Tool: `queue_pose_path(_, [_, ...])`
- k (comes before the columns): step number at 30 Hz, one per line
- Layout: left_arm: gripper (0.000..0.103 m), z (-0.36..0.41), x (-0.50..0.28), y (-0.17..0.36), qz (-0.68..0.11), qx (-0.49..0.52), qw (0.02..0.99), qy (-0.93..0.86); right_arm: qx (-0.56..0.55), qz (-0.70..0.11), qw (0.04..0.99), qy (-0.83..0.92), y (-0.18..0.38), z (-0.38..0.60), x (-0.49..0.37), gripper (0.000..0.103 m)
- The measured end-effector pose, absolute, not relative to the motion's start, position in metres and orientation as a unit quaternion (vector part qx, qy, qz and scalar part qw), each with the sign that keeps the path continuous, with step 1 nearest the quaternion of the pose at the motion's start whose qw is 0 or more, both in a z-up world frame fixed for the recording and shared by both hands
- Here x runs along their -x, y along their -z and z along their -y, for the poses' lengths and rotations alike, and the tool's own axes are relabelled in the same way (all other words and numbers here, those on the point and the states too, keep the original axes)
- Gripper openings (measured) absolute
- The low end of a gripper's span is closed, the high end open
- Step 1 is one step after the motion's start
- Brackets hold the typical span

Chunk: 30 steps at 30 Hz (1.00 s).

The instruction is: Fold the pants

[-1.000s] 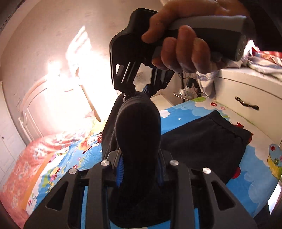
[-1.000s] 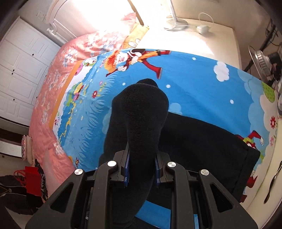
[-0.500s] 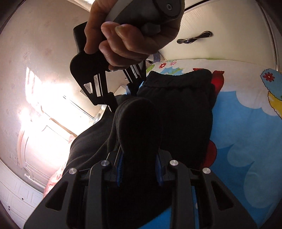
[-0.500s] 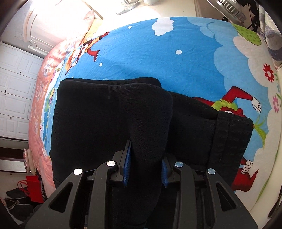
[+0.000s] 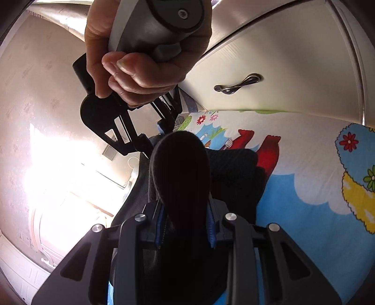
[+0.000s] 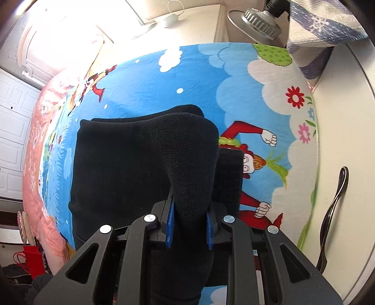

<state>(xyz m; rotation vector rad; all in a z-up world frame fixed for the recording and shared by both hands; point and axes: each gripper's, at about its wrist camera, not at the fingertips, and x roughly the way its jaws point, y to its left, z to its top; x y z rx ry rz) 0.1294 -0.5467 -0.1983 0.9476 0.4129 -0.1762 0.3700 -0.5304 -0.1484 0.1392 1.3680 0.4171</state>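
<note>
Black knit pants [image 6: 121, 164] lie doubled over on a blue cartoon bedsheet [image 6: 145, 77]. My right gripper [image 6: 189, 225] is shut on a bunched fold of the pants, which rises between the blue pads. My left gripper [image 5: 186, 223] is shut on another fold of the same pants [image 5: 180, 169]. In the left wrist view the right gripper [image 5: 161, 131], held by a hand, grips the pants just ahead of mine. The lower layer's waistband end [image 6: 230, 173] shows beyond the held fold.
A white cabinet with a curved metal handle [image 5: 239, 84] stands close along the bed's edge; it also shows in the right wrist view [image 6: 335, 206]. A fan [image 6: 255, 21] and a patterned cloth [image 6: 321, 30] sit at the far end. A pink quilt [image 6: 37, 140] lies left.
Both grippers carried the held end of the pants over the rest, toward the waistband by the cabinet. The pants went from hanging raised to lying doubled on the sheet.
</note>
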Motion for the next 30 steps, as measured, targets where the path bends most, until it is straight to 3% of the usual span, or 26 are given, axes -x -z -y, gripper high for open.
queue_pose_path(7, [0.029,0.552,-0.128,0.217,-0.195,-0.474,0.855,0.079,0.007,-0.626,0.766,-0.149,0.157,0.521,-0.367,0.023])
queue_pose_path(9, [0.033,0.555,-0.122,0.223,-0.192,-0.480,0.852,0.082,0.037,-0.623,0.771,-0.126,0.161,0.521,-0.366,0.031])
queue_pose_path(10, [0.036,0.554,-0.120,0.222,-0.190,-0.475,0.855,0.085,0.047,-0.622,0.772,-0.121,0.162,0.521,-0.367,0.046])
queue_pose_path(11, [0.038,0.551,-0.118,0.220,-0.193,-0.466,0.858,0.092,0.063,-0.612,0.780,-0.115,0.158,0.520,-0.366,0.055])
queue_pose_path(13, [0.053,0.544,-0.113,0.206,-0.206,-0.435,0.865,0.140,0.087,-0.575,0.807,-0.099,0.143,0.519,-0.364,0.056])
queue_pose_path(17, [0.055,0.483,-0.083,0.160,-0.207,-0.340,0.900,0.180,0.107,-0.501,0.853,-0.103,0.117,0.512,-0.355,0.057])
queue_pose_path(19, [0.063,0.437,-0.072,0.145,-0.208,-0.293,0.920,0.157,0.128,-0.490,0.855,-0.111,0.119,0.502,-0.352,0.058])
queue_pose_path(23, [0.063,0.362,-0.066,0.152,-0.249,-0.258,0.929,0.090,0.166,-0.550,0.817,-0.050,0.160,0.501,-0.363,0.058])
queue_pose_path(25, [0.063,0.338,-0.067,0.163,-0.266,-0.250,0.928,0.077,0.165,-0.555,0.814,-0.037,0.163,0.504,-0.366,0.063])
queue_pose_path(30, [0.063,0.327,-0.072,0.176,-0.264,-0.265,0.923,0.085,0.228,-0.472,0.851,-0.006,0.118,0.476,-0.343,0.068])
